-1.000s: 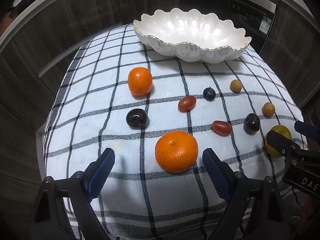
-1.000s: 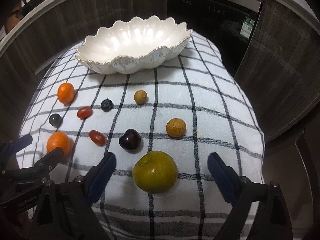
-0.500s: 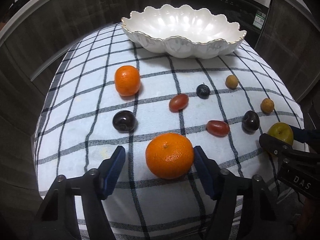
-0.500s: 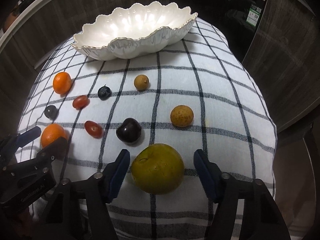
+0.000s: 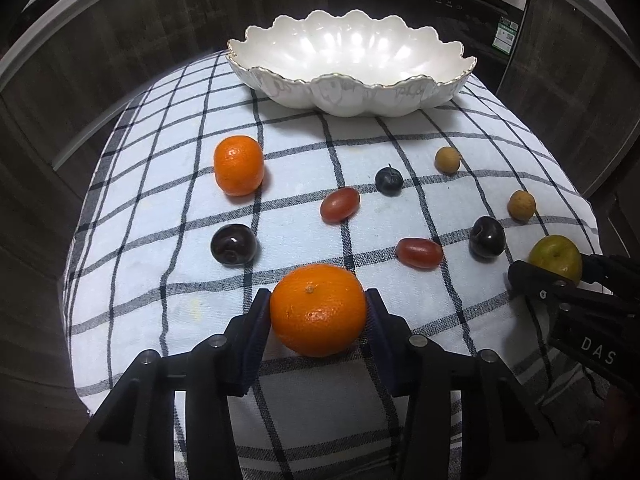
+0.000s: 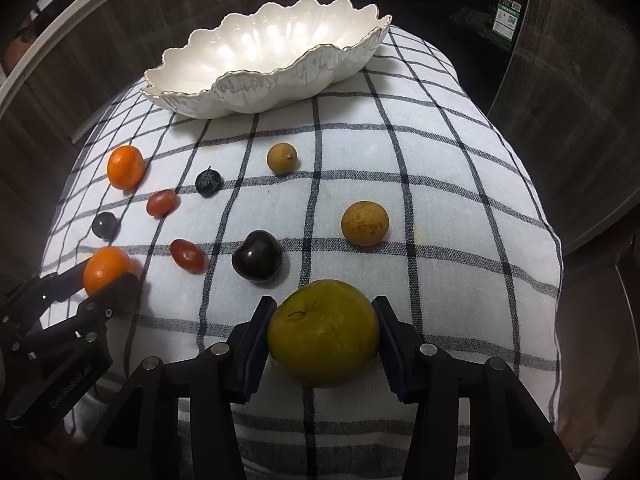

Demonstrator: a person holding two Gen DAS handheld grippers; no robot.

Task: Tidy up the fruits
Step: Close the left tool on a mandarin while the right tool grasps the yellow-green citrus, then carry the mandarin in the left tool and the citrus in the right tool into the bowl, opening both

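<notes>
Both sets of jaws have just been closing, so each fruit is now pinched. By the left gripper (image 5: 319, 312) the near orange (image 5: 319, 309) is clamped, pads touching both sides; by the right gripper (image 6: 324, 334) the green fruit (image 6: 323, 333) is held the same way. Both still sit on the cloth (image 6: 440, 200), with the bowl (image 5: 352, 64) empty at the far end. Squeezing should probably be kept gentle, and both lifted straight up before being carried over the small fruit.

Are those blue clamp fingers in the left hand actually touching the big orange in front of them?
Touching. In the left wrist view both pads of the left gripper, whose jaws have just been closing, sit flush against the near orange, no cloth showing between.
</notes>
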